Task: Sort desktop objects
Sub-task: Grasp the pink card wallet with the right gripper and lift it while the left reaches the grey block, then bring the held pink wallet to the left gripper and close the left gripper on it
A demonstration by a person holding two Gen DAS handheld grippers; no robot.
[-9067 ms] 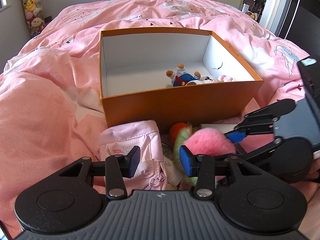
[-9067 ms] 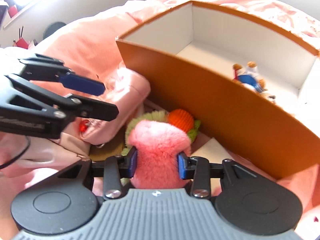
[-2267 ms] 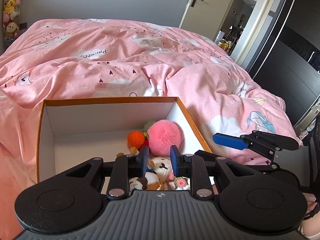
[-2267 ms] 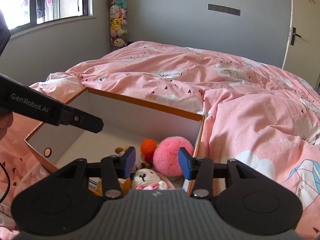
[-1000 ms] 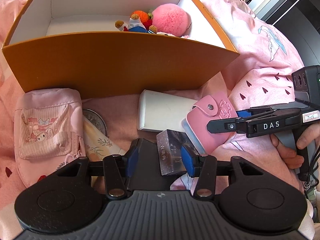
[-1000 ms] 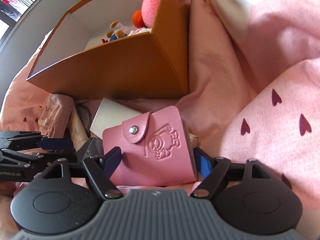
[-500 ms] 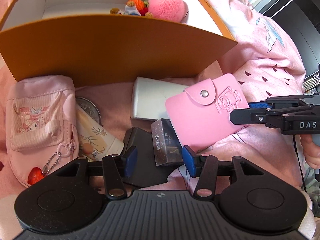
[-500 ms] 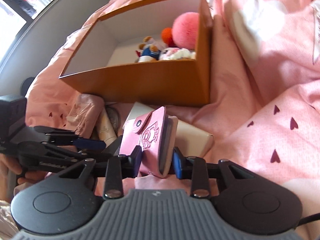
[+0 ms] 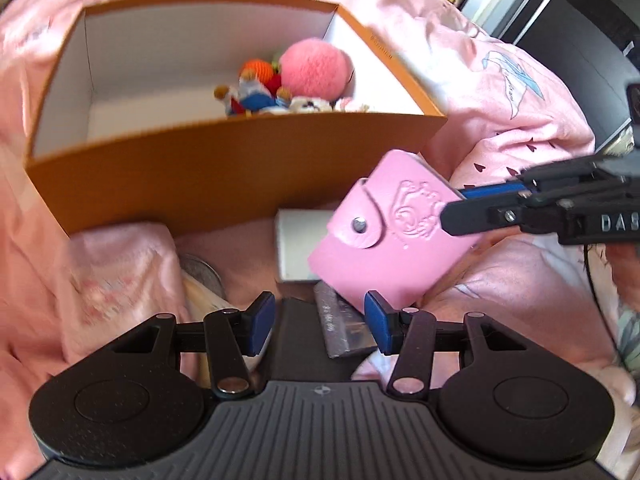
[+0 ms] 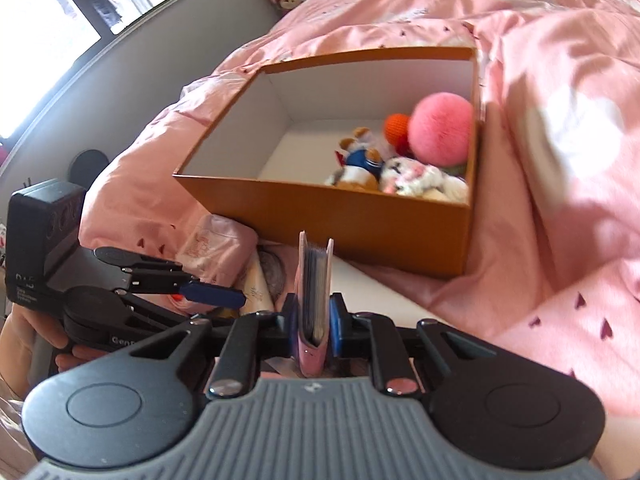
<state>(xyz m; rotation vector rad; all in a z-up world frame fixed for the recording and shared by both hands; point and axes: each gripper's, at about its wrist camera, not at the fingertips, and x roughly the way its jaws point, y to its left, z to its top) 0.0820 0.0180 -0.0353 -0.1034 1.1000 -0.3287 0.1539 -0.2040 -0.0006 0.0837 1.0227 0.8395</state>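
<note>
While the left gripper (image 9: pixel 316 326) is held wide open and empty, a pink card wallet (image 10: pixel 315 300) is clamped edge-on by the right gripper (image 10: pixel 314 322); nothing else is touched.

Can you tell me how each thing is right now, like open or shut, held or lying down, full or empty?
pink card wallet: snapped shut, held up off the bed.
right gripper: shut on the pink card wallet.
left gripper: open, holding nothing.
orange box: lid off, partly filled, with room left.
pink pom-pom: lying in the orange box.
white box: lying closed on the bed.
pink pouch: lying on the bed.
</note>
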